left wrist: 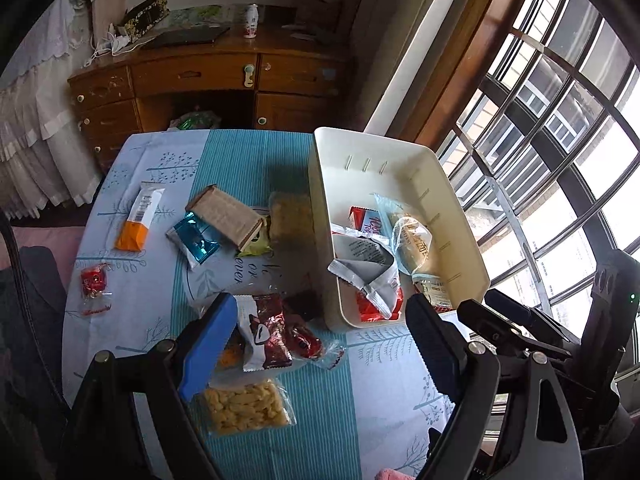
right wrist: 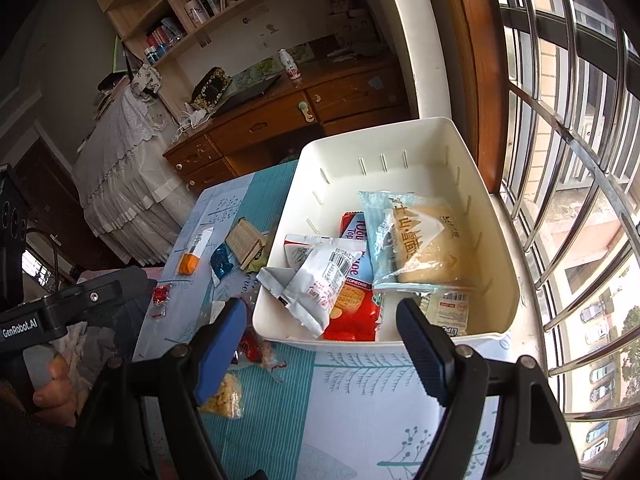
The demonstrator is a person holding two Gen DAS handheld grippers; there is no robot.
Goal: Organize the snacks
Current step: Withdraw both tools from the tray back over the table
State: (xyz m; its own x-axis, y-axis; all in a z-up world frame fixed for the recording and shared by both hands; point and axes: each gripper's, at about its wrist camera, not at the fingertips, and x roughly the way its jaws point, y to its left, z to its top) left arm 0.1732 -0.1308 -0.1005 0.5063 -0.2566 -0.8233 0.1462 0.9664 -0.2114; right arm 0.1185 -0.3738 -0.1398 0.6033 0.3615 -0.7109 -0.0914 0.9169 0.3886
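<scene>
A white bin (left wrist: 400,152) stands on the right of the table, seen close in the right wrist view as bin (right wrist: 376,136). Inside lie a bread packet (right wrist: 424,240), a red biscuit packet (right wrist: 352,308) and a crumpled white packet (right wrist: 316,280). Loose on the cloth are an orange-white bar (left wrist: 138,216), a blue packet (left wrist: 196,240), a brown packet (left wrist: 226,216), a small red candy (left wrist: 94,280), a dark red packet (left wrist: 266,328) and a yellow puffed-snack bag (left wrist: 244,404). My left gripper (left wrist: 322,300) hangs open over the near snacks. My right gripper (right wrist: 320,304) is open over the bin's near wall, holding nothing.
A wooden desk (left wrist: 208,76) with drawers stands beyond the table. A barred window (right wrist: 568,160) runs along the right, close to the bin. A bed with a white lace cover (right wrist: 120,184) is at the left. A hand (right wrist: 52,384) holds the left gripper's handle.
</scene>
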